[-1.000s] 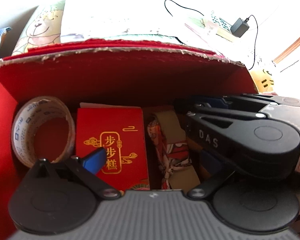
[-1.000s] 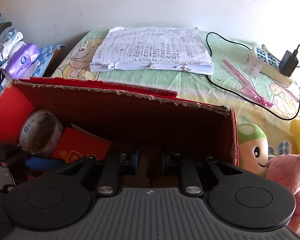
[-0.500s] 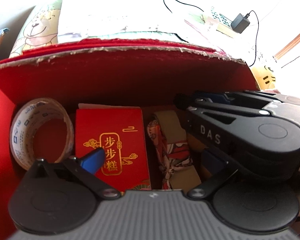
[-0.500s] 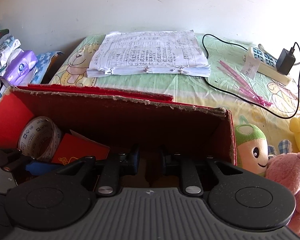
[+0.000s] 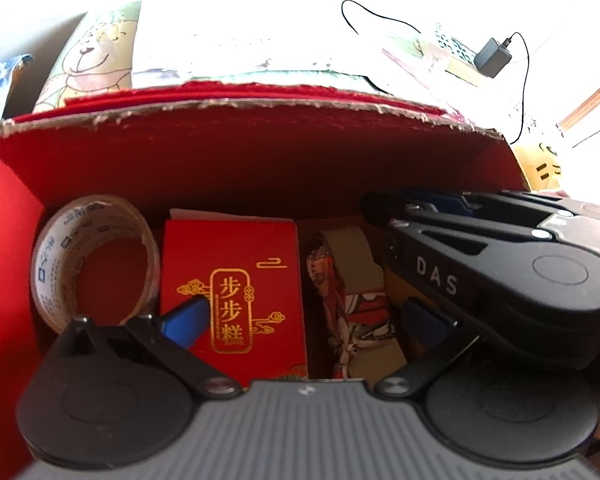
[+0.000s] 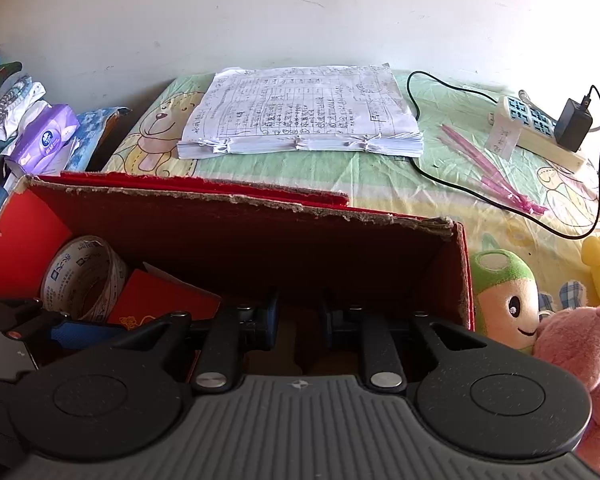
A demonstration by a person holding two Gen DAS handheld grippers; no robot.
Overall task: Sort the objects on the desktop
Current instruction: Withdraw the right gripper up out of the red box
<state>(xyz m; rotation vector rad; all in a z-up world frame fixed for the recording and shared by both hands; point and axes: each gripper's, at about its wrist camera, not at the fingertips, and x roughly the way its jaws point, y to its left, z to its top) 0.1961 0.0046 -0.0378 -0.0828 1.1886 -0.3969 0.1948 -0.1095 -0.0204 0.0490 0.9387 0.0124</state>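
Red box: one tape roll, one red packet | both hand-held grippers spread, empty

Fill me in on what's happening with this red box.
A person has both handheld grippers lowered into the red cardboard box. The left gripper is open above a red packet with gold lettering, empty. The right gripper is open too, empty. Already in the box: a tape roll and a patterned pouch. Plush toys sit outside.
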